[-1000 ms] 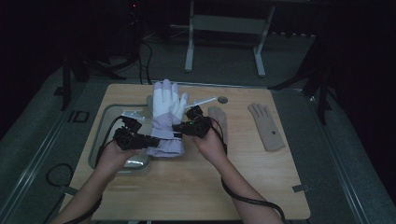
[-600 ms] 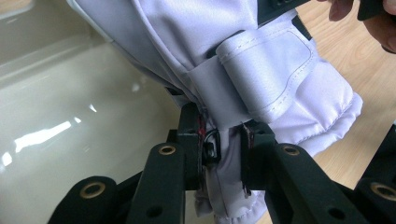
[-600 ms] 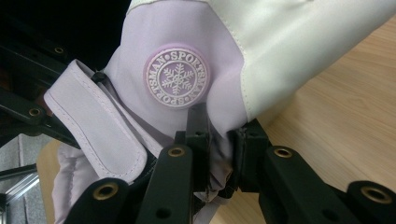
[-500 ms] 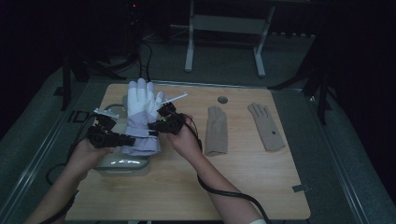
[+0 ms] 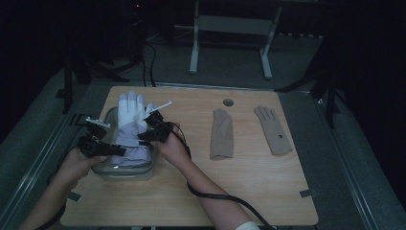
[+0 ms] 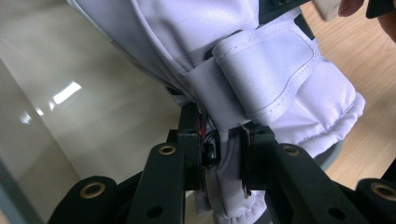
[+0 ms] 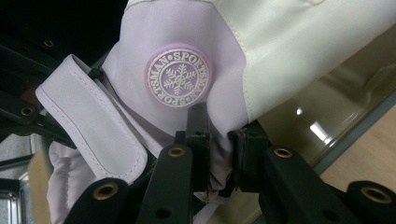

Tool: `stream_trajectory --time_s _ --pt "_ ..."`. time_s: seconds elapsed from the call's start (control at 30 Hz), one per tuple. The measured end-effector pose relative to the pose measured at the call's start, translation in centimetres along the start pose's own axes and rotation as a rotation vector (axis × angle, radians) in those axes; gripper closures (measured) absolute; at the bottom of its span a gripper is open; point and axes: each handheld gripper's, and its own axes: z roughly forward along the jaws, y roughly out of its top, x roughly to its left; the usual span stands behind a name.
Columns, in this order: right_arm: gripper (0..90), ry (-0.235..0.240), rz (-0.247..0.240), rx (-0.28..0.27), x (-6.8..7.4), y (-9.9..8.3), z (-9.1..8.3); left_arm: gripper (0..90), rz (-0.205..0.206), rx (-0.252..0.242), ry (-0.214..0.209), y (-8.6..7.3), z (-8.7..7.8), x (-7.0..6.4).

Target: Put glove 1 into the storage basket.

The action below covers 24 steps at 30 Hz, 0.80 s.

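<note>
Glove [image 5: 130, 125], padded, pale lilac, snowflake badge [image 7: 178, 76]

Padded satiny cloth glove [image 5: 130, 125], glossy clear plastic tub [image 5: 125, 170], matt wooden table [image 5: 191, 191]

Lilac-white glove [image 5: 130, 125], snowflake badge [image 7: 178, 76]

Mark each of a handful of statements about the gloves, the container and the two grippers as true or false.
1. Both grippers clamp the pale lilac ski glove. True: left gripper and right gripper each pinch its cuff fabric.
2. The glove is held over the clear container. True.
3. Three tan gloves lie on the table. False: two, a folded tan glove and a flat tan glove.
4. The tan gloves overlap. False: they lie apart.
5. The glove's round badge shows a snowflake. True.
</note>
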Motion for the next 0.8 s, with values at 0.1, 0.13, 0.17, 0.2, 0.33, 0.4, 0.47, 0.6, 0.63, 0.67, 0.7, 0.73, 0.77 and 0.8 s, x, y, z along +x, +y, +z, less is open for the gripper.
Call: stream_trajectory --time_s 0.1,0.13,0.17,0.2,0.33,0.4,0.47,0.6,0.63,0.67,0.7,0.73,0.77,0.8 --pt "78.9 -0.007 0.002 0.028 -0.2 -0.5 0.8 74.2 -0.014 0.014 0.0 -0.4 0.8 0.1" --pt "78.9 -0.007 0.002 0.028 -0.2 -0.5 0.8 74.2 -0.014 0.014 0.0 -0.4 0.8 0.1" --pt "78.9 -0.02 -0.002 0.049 -0.2 -0.7 1.2 74.1 -0.021 0.03 0.0 -0.6 1.3 0.2" --pt "78.8 -0.025 -0.002 0.057 -0.2 -0.8 1.3 74.0 -0.016 0.04 0.003 -0.7 1.5 0.2" --pt "78.6 -0.035 -0.008 0.108 -0.2 -0.9 1.9 73.8 -0.04 0.058 -0.004 -1.2 2.2 0.3" --pt "78.5 -0.035 -0.015 0.137 -0.1 -1.0 2.2 73.6 -0.05 0.065 -0.008 -1.5 2.5 0.4" --pt "78.5 -0.048 -0.032 0.155 0.1 -1.0 2.5 73.0 -0.059 0.065 -0.006 -1.8 2.8 0.5" --pt "78.5 -0.056 -0.045 0.184 0.3 -0.9 2.9 70.3 -0.053 0.086 0.013 -1.9 3.1 0.2" --pt "78.2 -0.053 -0.041 0.196 0.3 -0.8 3.0 68.3 -0.051 0.102 0.023 -1.9 3.2 0.2" --pt "78.0 -0.05 -0.038 0.206 0.3 -0.8 3.1 66.2 -0.038 0.117 0.041 -1.8 3.3 0.0" --pt "77.5 -0.055 -0.046 0.22 0.4 -0.7 3.2 63.2 -0.035 0.119 0.051 -1.7 3.4 -0.2" --pt "76.9 -0.057 -0.05 0.226 0.4 -0.6 3.3 60.0 -0.023 0.121 0.071 -1.7 3.5 -0.3" --pt "75.9 -0.06 -0.054 0.234 0.4 -0.5 3.4 57.4 -0.023 0.119 0.081 -1.7 3.5 -0.4" --pt "74.9 -0.058 -0.058 0.235 0.4 -0.5 3.4 56.0 -0.02 0.117 0.096 -1.7 3.6 -0.5"
